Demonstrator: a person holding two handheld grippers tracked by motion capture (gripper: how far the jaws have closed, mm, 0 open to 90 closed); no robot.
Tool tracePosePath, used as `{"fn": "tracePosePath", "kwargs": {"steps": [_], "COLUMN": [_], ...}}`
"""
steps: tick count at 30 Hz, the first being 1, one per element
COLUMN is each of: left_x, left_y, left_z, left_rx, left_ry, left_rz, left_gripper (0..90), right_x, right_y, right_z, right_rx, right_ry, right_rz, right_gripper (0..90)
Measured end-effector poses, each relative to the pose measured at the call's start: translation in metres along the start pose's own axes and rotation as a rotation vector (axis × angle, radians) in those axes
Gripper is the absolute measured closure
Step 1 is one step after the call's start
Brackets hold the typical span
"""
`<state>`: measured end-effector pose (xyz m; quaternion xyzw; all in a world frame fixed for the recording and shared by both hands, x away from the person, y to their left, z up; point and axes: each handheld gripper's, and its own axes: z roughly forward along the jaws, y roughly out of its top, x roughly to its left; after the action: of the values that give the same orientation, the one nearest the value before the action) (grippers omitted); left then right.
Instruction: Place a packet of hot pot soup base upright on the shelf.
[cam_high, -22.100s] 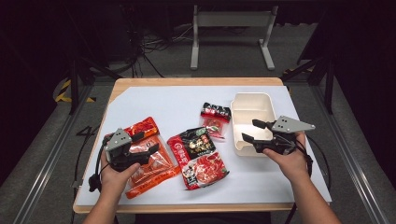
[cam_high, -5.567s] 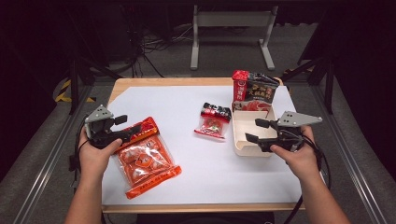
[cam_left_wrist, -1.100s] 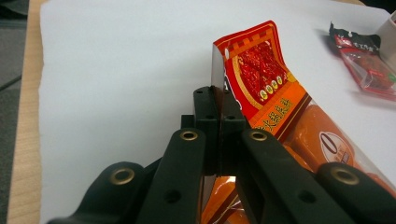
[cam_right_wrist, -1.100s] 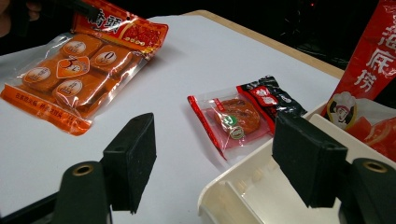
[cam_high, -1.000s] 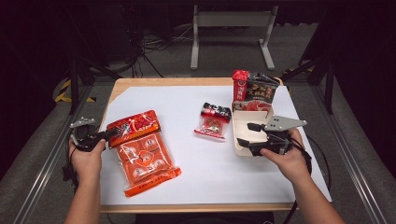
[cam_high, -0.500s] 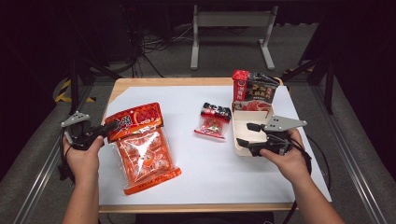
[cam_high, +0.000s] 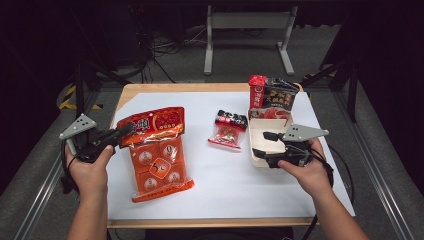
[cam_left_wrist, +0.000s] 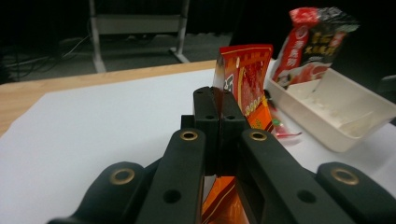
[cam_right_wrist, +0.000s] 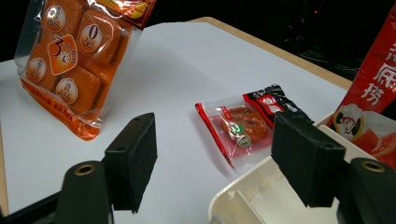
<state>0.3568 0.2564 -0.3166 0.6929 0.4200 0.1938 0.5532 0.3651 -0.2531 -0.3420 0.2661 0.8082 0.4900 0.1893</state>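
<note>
Left gripper clamped on orange packet; right gripper open, with packet print legible there.

Small clear sachet with a red-black header, flat mid-desk on the white sheet. Just to its right, a cream tray, two tall red-black packets propped upright at its far end. Grey metal stand beyond the desk.

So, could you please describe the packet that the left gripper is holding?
On the white sheet, look left: the left gripper pinches the top edge of a large orange packet of square blocks. The other packets are red and black.
</note>
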Motion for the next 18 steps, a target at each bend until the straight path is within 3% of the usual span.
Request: {"fn": "tracePosePath", "kwargs": {"steps": [18], "left_x": [-0.058], "left_y": [0.024], "left_z": [-0.014], "left_rx": [-0.085], "left_ry": [-0.137], "left_rz": [0.175], "left_gripper": [90.0], "right_x": [0.011], "right_y": [0.007], "right_z": [0.005], "right_rx": [-0.009], "right_ry": [0.028], "right_rz": [-0.021], "right_gripper": [32.1]}}
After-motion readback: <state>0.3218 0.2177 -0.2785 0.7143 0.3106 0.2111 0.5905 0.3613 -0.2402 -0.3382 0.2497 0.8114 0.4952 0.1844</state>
